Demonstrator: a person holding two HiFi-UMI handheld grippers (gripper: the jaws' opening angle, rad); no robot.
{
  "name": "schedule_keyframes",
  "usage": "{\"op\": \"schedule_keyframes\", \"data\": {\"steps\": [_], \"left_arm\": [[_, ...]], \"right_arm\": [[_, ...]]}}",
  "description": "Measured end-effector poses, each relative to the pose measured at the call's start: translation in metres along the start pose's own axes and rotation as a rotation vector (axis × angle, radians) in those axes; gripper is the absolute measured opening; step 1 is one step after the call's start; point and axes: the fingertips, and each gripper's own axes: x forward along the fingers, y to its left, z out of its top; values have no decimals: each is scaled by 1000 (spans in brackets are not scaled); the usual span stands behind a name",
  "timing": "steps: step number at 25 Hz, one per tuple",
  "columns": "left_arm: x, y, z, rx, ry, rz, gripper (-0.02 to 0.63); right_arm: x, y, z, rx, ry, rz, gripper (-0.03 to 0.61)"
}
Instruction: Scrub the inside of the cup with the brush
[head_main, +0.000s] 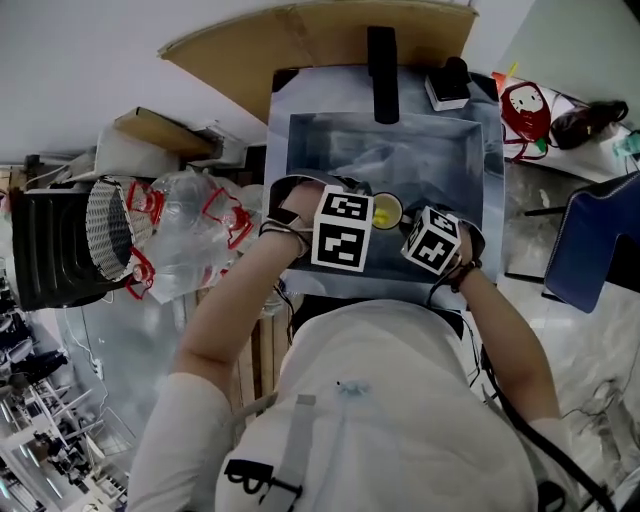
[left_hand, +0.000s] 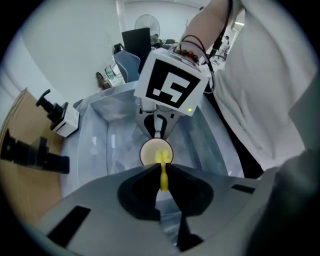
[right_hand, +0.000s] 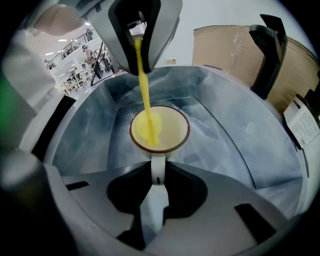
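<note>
Left gripper (left_hand: 161, 169) — pinches brush (right_hand: 143, 85) in cup (right_hand: 174, 131) | right gripper (right_hand: 157, 175) — pinches cup's handle (right_hand: 157, 164)

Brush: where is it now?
In the right gripper view, the yellow brush hangs at centre from the left gripper, its head inside the cup that the right gripper holds over the sink.

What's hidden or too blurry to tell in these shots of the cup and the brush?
- Head view: the two marker cubes hide most of the cup, its handle and the brush.
- Right gripper view: the brush head is a yellow blur, so its bristles and the cup's bottom beneath cannot be made out.
- Left gripper view: the left gripper fingers cover part of the brush handle and the cup's near wall.
</note>
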Motion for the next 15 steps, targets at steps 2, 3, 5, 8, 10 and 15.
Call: {"op": "schedule_keyframes", "data": {"steps": [2,3,5,8,10,15], "left_arm": [[8,-1,1,54,45,-24,35],[12,-1,0,75,65,-32,35],[21,0,-2,99,98,-47,35],[32,-1,-3,125,119,-72,35],[37,-3,-2,134,118,-88,35],[40,-5,-1,91,84,-114,35]], "right_arm": [[1,1,0,3,-4,5,66],[1,1,1,5,-9,8,66],[1,0,2,8,-17,12,66],[1,0,1,6,-21,9,66],[1,-1,2,5,-24,7,66],[1,1,4,8,-32,21,66]]}}
